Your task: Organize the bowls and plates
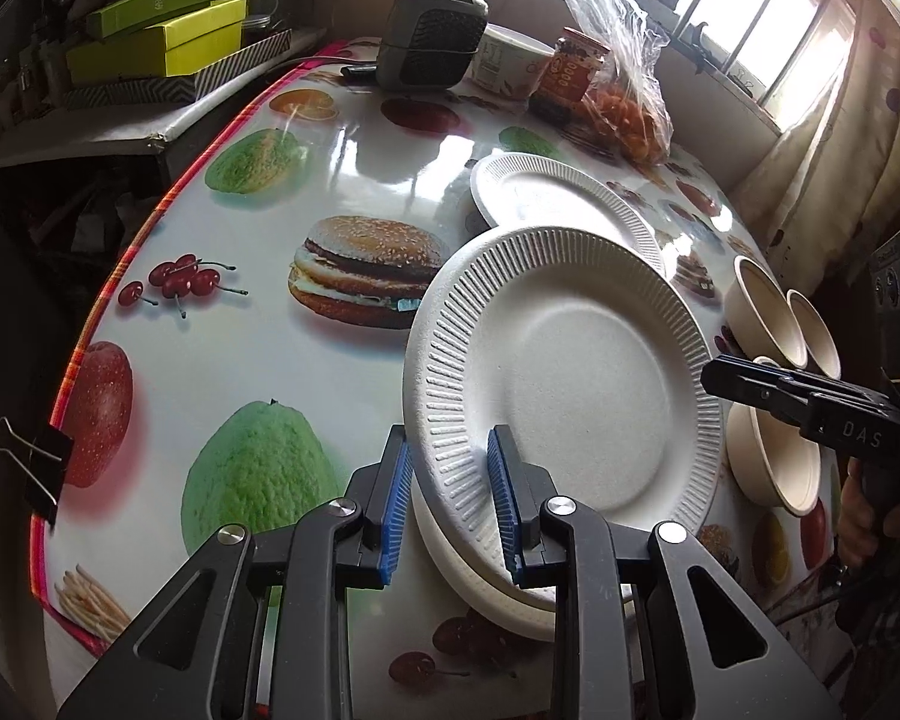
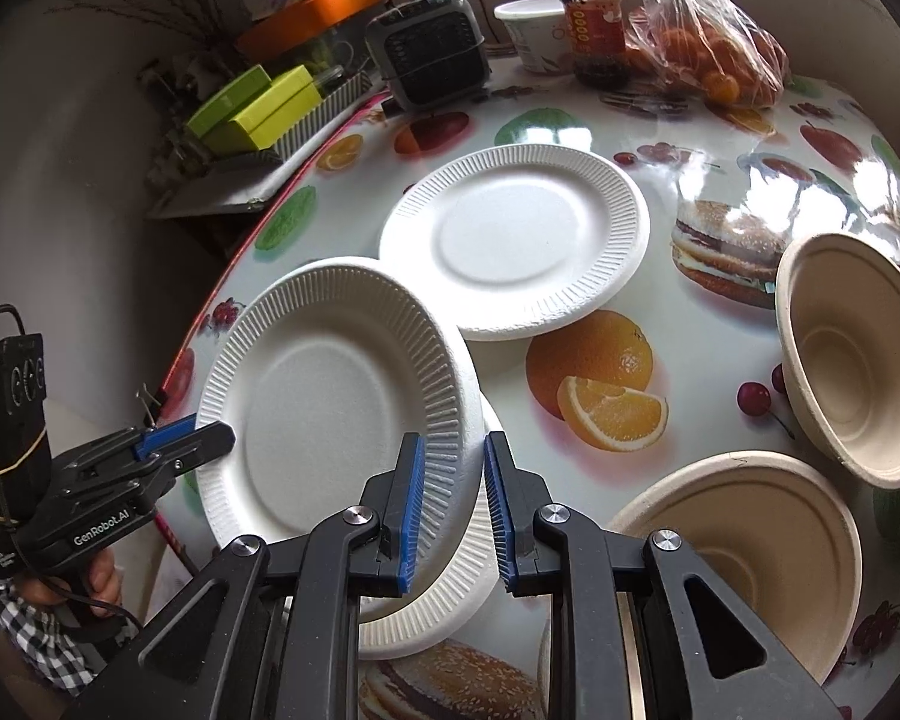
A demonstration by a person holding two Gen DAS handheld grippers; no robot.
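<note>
Fruit-print tablecloth underlies left gripper marked "GenRobot.AI", right gripper "DAS".

White lettering reading "DAS" is showing on the black body of the right tongs. "GenRobot.AI" is showing in white along the side of the left tongs. The red jar label's print is staying unreadable.

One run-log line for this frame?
left claw: gripping white plate rim | right claw: gripping opposite rim | plate: tilted above stack
</note>
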